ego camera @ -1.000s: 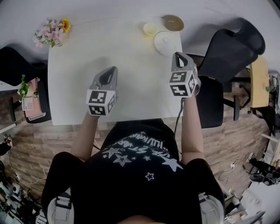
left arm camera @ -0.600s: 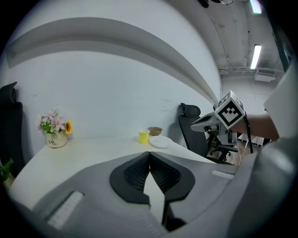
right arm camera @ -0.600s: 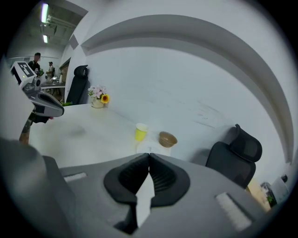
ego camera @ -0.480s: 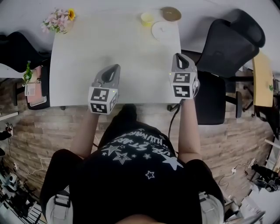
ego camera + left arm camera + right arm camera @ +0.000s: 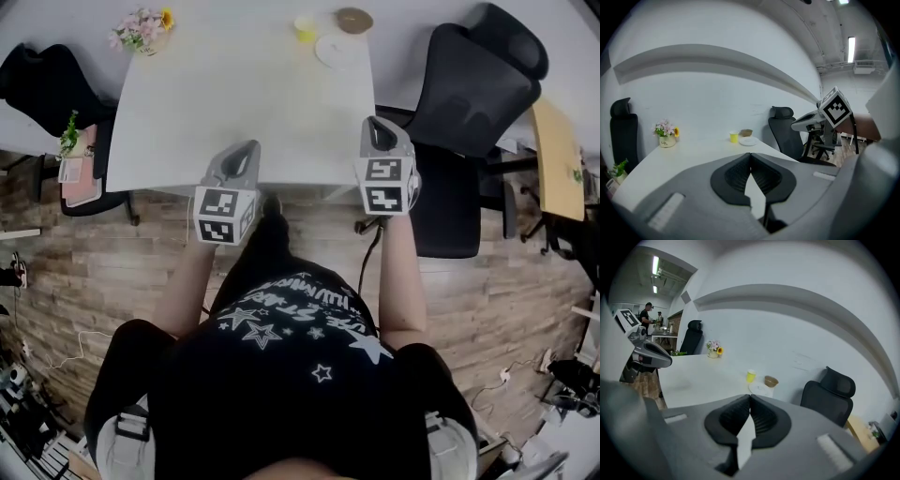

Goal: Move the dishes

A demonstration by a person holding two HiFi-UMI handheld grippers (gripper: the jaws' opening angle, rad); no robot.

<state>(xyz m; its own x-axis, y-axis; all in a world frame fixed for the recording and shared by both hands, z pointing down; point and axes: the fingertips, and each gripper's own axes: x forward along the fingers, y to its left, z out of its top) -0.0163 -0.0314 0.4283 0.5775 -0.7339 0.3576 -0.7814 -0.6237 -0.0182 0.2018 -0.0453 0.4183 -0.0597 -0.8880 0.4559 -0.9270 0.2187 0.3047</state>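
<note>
The dishes stand together at the white table's (image 5: 234,103) far right corner: a yellow cup (image 5: 306,28), a white plate (image 5: 335,51) and a brown bowl (image 5: 354,20). They also show in the left gripper view as cup (image 5: 734,137), plate (image 5: 748,141) and bowl (image 5: 746,132), and in the right gripper view as cup (image 5: 750,376), plate (image 5: 761,389) and bowl (image 5: 770,381). My left gripper (image 5: 246,152) and right gripper (image 5: 373,124) hang at the table's near edge, far from the dishes. Both are shut with nothing between the jaws.
A small pot of flowers (image 5: 142,28) sits at the far left corner. A black office chair (image 5: 469,84) stands at the table's right side, and another black chair (image 5: 37,75) at the left. Wooden floor lies under me.
The table and dishes have drawn away toward the top of the head view. Both grippers, earlier over the tabletop, now sit at its near edge. The jaws stayed shut.
</note>
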